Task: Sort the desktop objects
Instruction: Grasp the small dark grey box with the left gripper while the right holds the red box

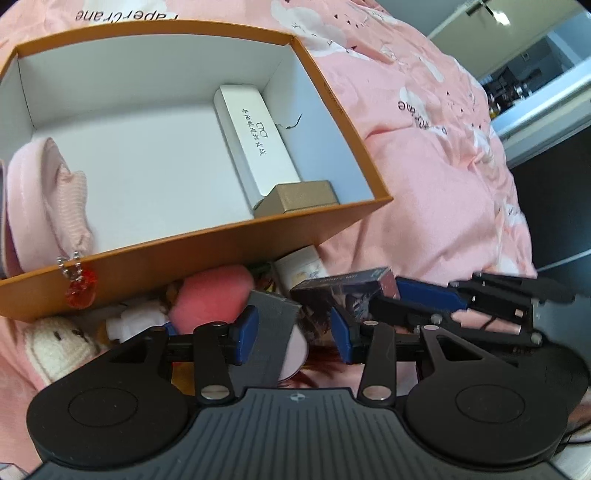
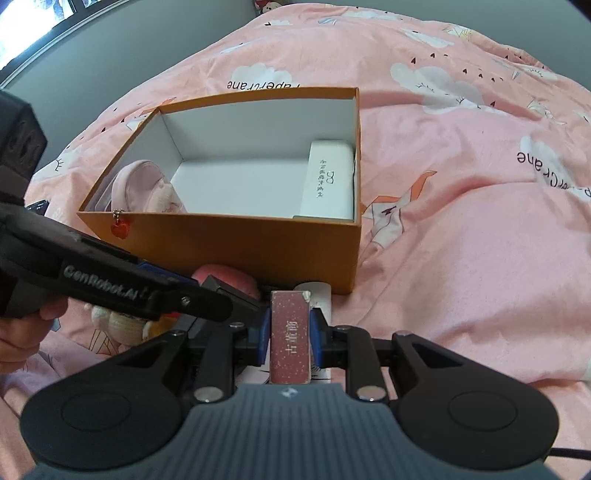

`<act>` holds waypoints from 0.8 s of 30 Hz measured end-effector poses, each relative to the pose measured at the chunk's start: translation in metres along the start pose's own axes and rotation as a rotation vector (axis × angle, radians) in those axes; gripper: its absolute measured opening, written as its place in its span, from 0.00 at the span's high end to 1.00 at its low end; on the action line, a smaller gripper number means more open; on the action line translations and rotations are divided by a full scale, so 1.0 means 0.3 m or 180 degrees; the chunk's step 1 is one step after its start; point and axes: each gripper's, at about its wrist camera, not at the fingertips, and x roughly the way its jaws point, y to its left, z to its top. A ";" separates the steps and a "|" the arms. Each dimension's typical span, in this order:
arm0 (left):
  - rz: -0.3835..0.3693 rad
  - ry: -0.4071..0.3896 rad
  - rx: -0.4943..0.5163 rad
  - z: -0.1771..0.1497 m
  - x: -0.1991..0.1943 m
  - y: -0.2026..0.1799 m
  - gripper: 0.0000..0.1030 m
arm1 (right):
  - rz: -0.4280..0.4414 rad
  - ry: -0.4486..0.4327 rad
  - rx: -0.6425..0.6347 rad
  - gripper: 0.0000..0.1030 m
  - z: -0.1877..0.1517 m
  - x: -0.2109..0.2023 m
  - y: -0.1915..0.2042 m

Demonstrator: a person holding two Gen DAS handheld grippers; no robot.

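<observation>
Pink cloud-print bedspread under orange box, grey wall behind.

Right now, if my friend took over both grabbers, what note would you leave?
Right gripper: shut on the dark red box, just in front of the orange box.
Left gripper: open, nothing gripped, over the pile of toys.
Done: white case, pink pouch and small gold box are inside.
Left: drop the red box in, then clear the pile.
</observation>
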 end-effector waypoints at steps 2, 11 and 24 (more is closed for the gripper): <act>0.0097 -0.0003 0.0181 -0.018 -0.007 -0.003 0.51 | 0.0023 -0.0006 0.0019 0.77 -0.004 -0.002 -0.001; 0.0262 0.0285 0.0539 -0.056 0.050 -0.018 0.51 | -0.0001 -0.0021 0.0052 0.76 -0.020 0.017 0.003; 0.0275 0.0213 0.0499 -0.070 0.056 -0.001 0.61 | 0.0020 0.0068 0.0129 0.75 -0.046 0.046 0.016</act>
